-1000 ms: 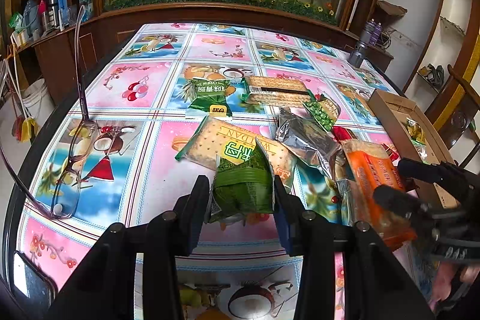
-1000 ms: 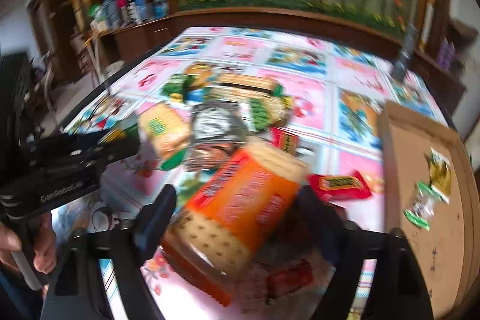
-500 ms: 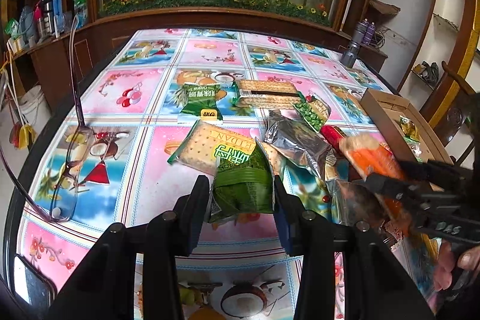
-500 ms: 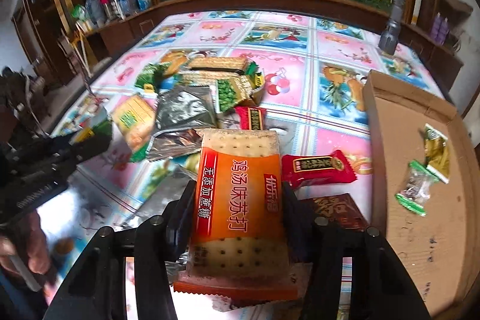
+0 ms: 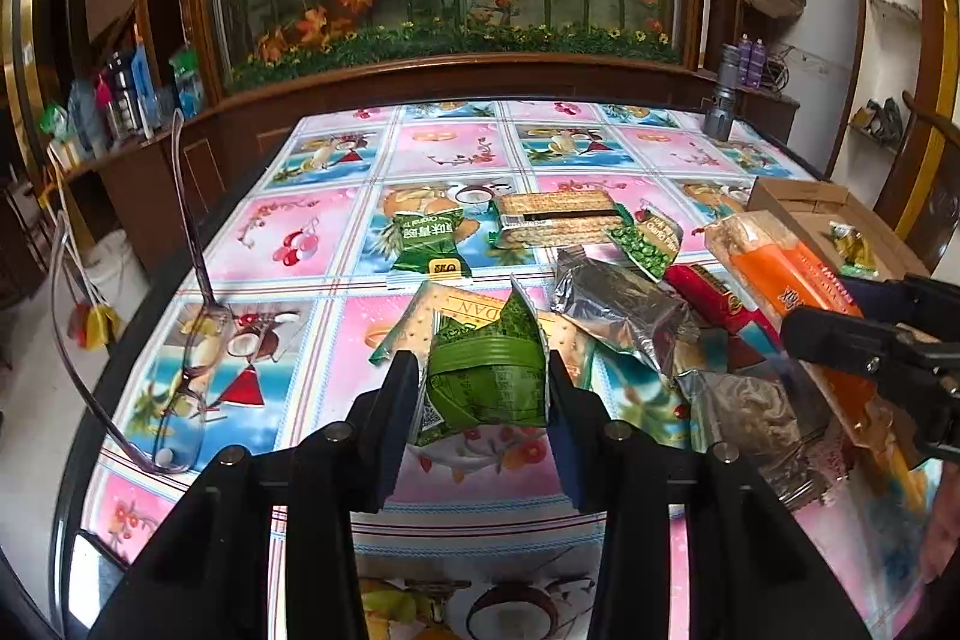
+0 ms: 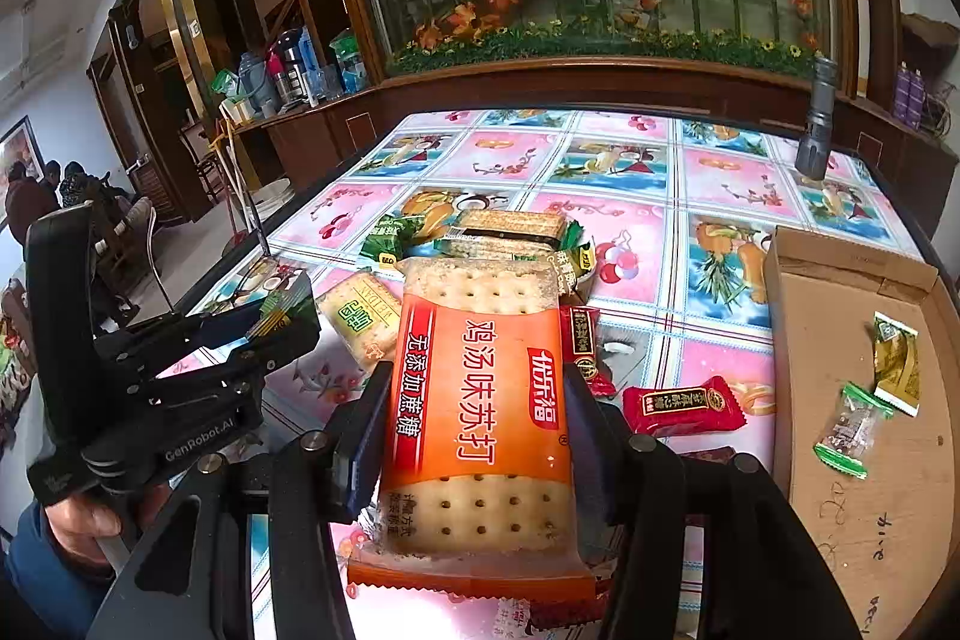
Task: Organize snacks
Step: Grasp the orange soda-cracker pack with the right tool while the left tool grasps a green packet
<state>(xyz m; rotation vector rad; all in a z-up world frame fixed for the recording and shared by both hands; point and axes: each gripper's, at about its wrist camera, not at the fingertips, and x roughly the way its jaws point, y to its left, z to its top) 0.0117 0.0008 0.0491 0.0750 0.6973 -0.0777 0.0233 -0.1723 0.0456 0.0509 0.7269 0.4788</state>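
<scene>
A: What does each gripper hold?

B: The left gripper point(image 5: 483, 388) pinches a green packet point(image 5: 489, 376) between its 2 pads, lifted over the tablecloth point(image 5: 312, 370). The right gripper point(image 6: 477, 436) has just been closing and now clamps an orange cracker pack point(image 6: 480, 400) by its long sides, also off the cloth.

A: Where is everything relative to the cardboard box?

B: The box point(image 6: 864, 400) lies open at the table's right edge, with 2 small sweets point(image 6: 870, 394) inside. The cracker pack hangs just left of the box. A red sweet point(image 6: 681, 403) lies on the cloth between pack and box. Further left of the box sits a heap of snacks: a silver pouch point(image 5: 624, 304), a yellow cracker pack point(image 6: 360, 316) and a long biscuit pack point(image 5: 558, 217) behind them. The green packet is at the heap's left side, well apart from the box.

A: Anything else?

B: Glasses point(image 5: 180, 388) rest far left of the box, near the table's opposite edge. A grey torch point(image 6: 819, 124) stands behind the box.
</scene>
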